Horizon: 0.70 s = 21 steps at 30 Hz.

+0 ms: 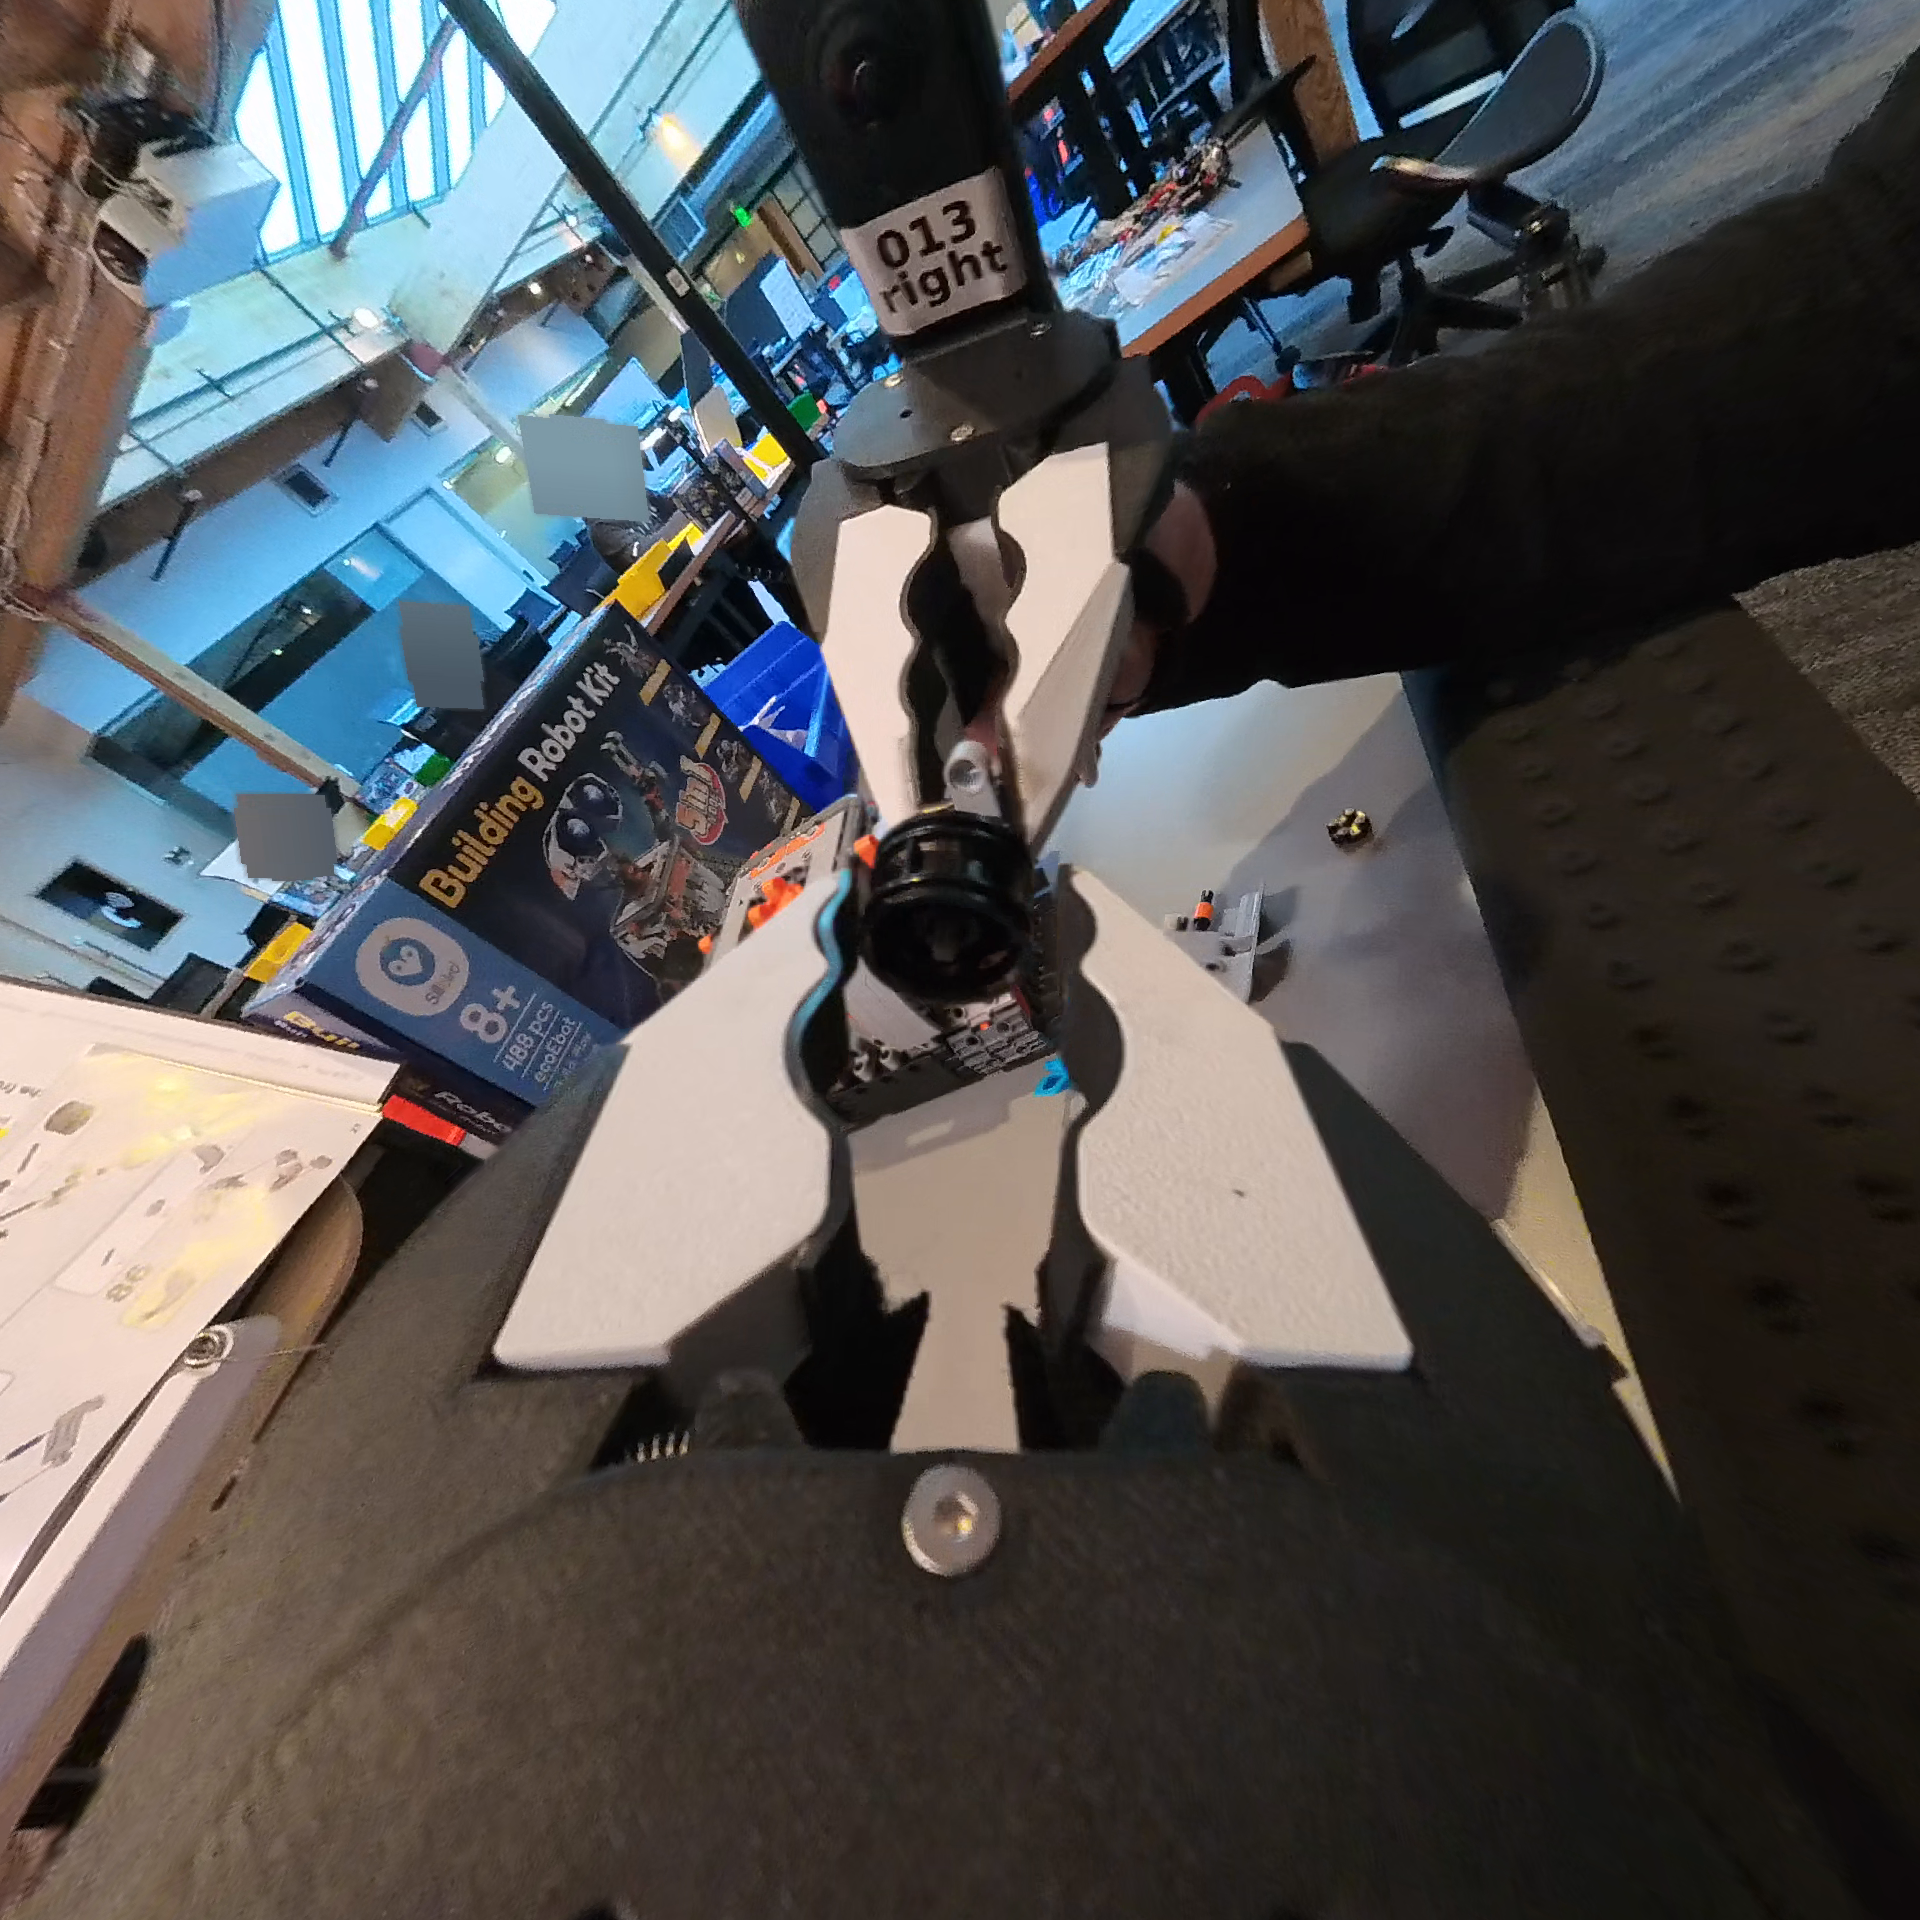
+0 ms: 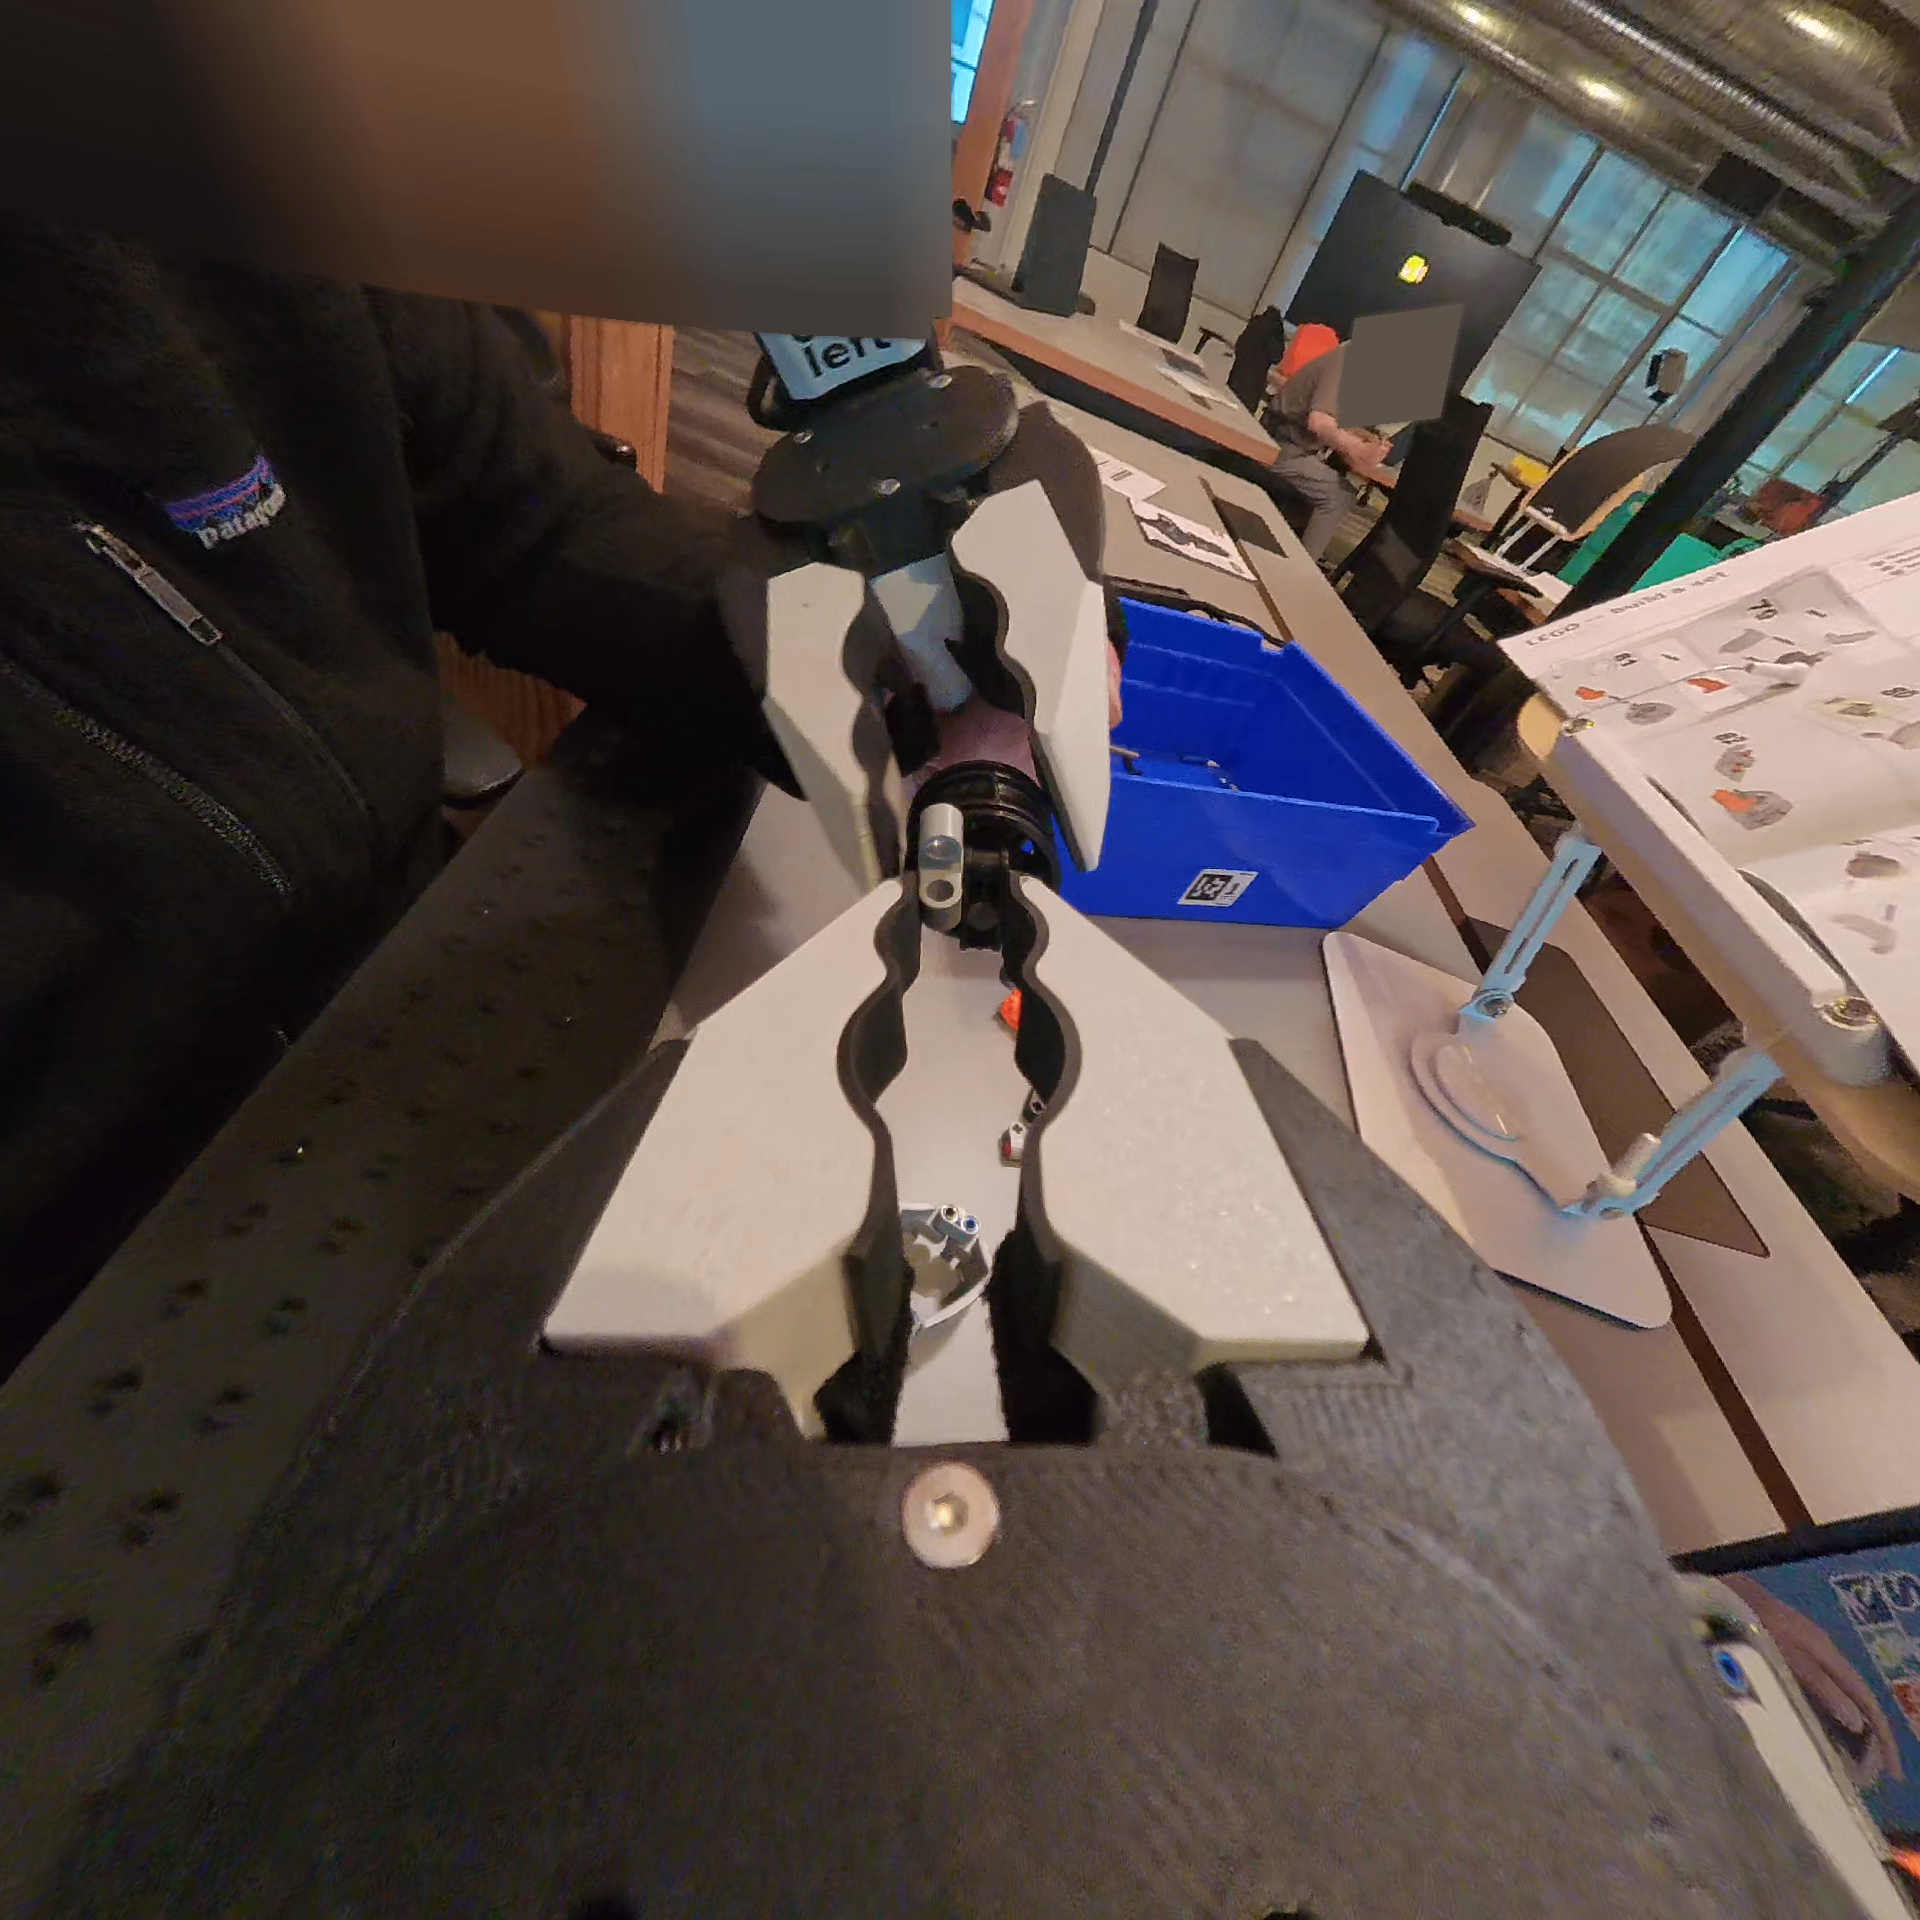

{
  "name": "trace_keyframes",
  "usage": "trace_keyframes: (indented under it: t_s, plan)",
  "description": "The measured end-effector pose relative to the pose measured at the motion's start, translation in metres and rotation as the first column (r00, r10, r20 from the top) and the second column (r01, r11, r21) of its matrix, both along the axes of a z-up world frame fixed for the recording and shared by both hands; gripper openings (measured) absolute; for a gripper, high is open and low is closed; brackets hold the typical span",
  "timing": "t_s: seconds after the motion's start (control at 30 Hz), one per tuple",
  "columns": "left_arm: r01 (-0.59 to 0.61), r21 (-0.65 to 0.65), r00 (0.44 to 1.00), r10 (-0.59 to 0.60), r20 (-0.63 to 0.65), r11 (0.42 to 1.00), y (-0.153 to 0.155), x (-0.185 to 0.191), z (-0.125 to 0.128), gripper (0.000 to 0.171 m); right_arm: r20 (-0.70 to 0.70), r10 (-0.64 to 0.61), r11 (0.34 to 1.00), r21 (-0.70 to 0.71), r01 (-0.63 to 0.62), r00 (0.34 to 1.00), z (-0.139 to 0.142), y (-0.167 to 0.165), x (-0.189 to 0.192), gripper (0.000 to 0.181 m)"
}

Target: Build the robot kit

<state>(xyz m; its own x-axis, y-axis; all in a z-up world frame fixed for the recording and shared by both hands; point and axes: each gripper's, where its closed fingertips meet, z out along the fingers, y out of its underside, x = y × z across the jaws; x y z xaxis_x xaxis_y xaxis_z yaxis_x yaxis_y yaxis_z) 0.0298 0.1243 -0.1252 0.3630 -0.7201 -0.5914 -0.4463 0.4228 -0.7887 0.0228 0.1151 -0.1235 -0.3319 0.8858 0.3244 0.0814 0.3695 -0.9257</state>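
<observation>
My left gripper (image 1: 956,914) is shut on a black wheel rim (image 1: 945,920) and holds it above the grey table (image 1: 1382,977). My right gripper (image 2: 961,899) meets it tip to tip from the far side and is shut on a small grey connector with a black pin (image 2: 940,868). The connector touches the face of the wheel (image 2: 987,800). In the left wrist view the right gripper (image 1: 982,779) comes down from above with the connector (image 1: 971,774). In the right wrist view the left gripper (image 2: 982,821) comes from above.
A part-built brick model (image 1: 935,1049) lies under the grippers, with a small grey assembly (image 1: 1226,925) to the right. A blue bin (image 2: 1268,769), a kit box (image 1: 561,862) and an instruction sheet on a stand (image 2: 1745,727) stand around. Loose parts (image 2: 951,1236) lie on the table. Both grippers' tips are roughly 20 cm from the part-built brick model (image 1: 935,1049).
</observation>
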Motion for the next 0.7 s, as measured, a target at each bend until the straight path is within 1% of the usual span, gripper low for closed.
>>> trace_keyframes:
  t_s: [0.03,0.2,0.37,0.5,0.7]
  plan:
    - [0.001,-0.002,1.0,-0.001,0.006,1.0,0.0,-0.001,0.001,0.031,0.002,0.0,1.0,0.003,0.0,1.0,-0.001,0.0,-0.001,0.013]
    - [-0.001,0.022,1.0,0.001,-0.004,1.0,-0.002,-0.003,0.002,0.03,-0.013,0.01,1.0,-0.007,-0.01,1.0,0.0,-0.001,-0.002,0.013]
    - [0.006,0.004,1.0,-0.006,0.009,1.0,-0.005,-0.005,0.002,0.029,-0.016,-0.004,0.999,0.046,0.005,1.0,0.0,-0.004,-0.003,0.012]
    - [0.023,-0.027,0.999,-0.022,0.026,0.999,-0.008,-0.006,0.002,0.03,-0.012,-0.017,0.996,0.088,0.018,1.0,-0.001,-0.007,-0.004,0.012]
    - [0.074,-0.147,0.994,-0.061,0.094,0.986,-0.01,-0.009,0.0,0.029,-0.001,-0.086,0.968,0.236,0.084,0.996,-0.003,-0.007,-0.006,0.012]
